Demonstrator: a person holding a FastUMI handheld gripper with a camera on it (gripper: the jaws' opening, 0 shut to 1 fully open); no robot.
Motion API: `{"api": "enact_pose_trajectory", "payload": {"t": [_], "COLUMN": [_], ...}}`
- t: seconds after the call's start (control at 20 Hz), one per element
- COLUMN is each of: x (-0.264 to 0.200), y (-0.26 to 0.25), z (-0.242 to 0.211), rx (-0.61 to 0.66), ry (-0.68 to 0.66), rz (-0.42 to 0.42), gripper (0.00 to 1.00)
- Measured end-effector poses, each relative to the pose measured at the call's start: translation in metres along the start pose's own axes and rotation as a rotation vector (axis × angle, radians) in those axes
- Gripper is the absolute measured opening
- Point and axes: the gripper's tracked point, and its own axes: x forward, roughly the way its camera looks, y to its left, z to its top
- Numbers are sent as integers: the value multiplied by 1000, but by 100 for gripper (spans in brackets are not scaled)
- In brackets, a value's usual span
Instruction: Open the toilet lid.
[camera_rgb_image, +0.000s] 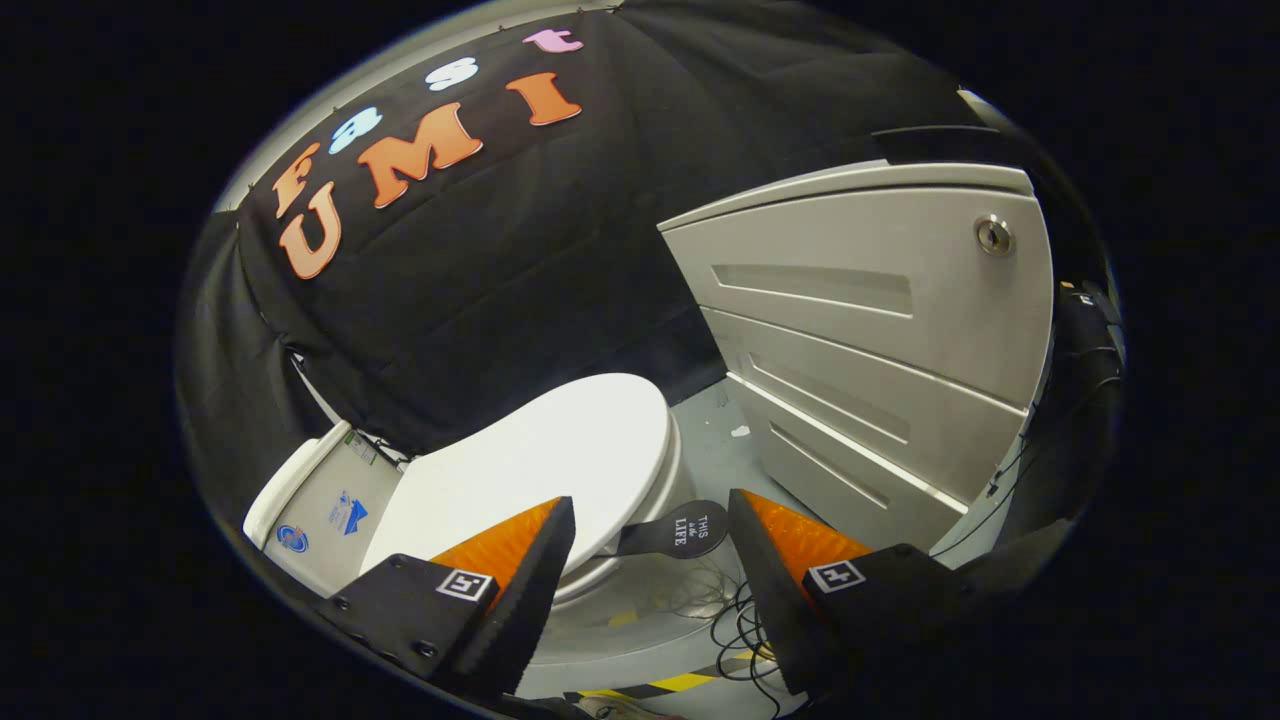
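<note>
tool (650, 540) wide open, holding nothing; closed toilet lid (545, 460) just ahead, behind its left finger.

Left finger (520, 560) of the tool (650, 540) covers part of toilet lid (560, 450) near edge. Toilet bowl (600, 590) mostly hidden under lid. Tank (320, 500) cut off by black cloth (480, 260). Stickers (348, 515) on tank too small to make out. Cabinet (870, 330) lower end hidden behind right finger (760, 550).

Beyond the right-hand jaw stands a pale grey drawer cabinet (880, 340) with a round keyhole lock (995, 236) near its top corner. Below, between the jaws, loose black cables (742, 625) lie tangled beside yellow-and-black hazard tape (690, 683) on the floor (710, 420)
</note>
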Motion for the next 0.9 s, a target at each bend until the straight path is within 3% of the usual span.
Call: {"api": "enact_pose_trajectory", "payload": {"t": [0.2, 0.65, 0.8, 0.9], "x": [6, 28, 34, 38], "y": [-22, -17, -15, -13], "z": [-8, -26, -25, -22], "rx": [32, 71, 100, 89], "ry": [29, 97, 86, 80], "rz": [-83, -60, -51, -33], "gripper": [99, 97, 93, 81]}}
